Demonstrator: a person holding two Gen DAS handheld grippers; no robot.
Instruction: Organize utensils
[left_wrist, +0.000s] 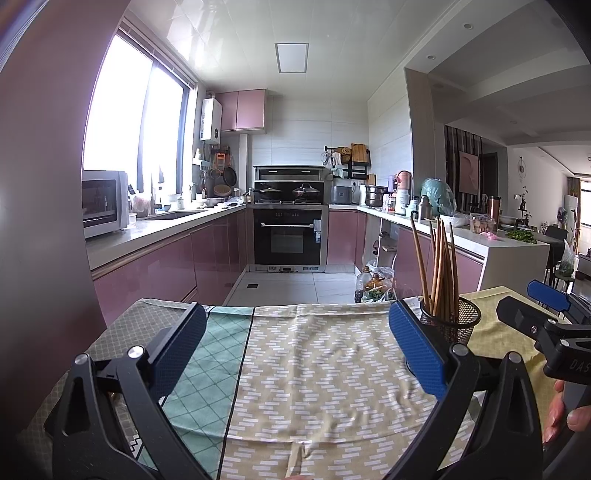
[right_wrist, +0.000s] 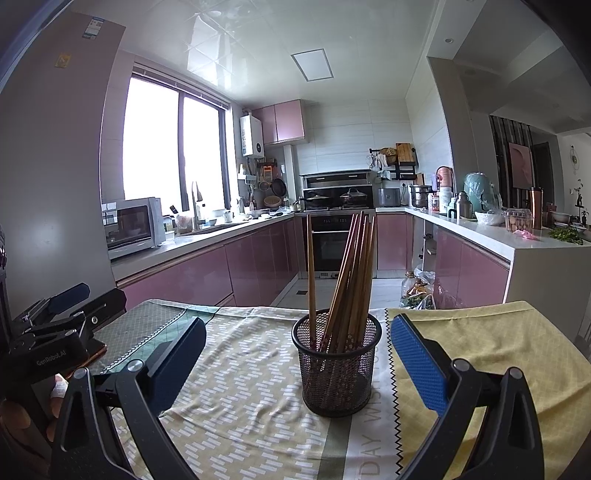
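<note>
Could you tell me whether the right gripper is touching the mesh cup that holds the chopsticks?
Apart. In the right wrist view the mesh cup stands between the open jaws of the right gripper, with tablecloth showing on both sides.

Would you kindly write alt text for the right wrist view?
A black mesh holder full of wooden chopsticks stands on a patterned tablecloth, between the open blue-padded fingers of the right gripper. The left gripper sits at the left edge; a pink kitchen lies behind.
</note>
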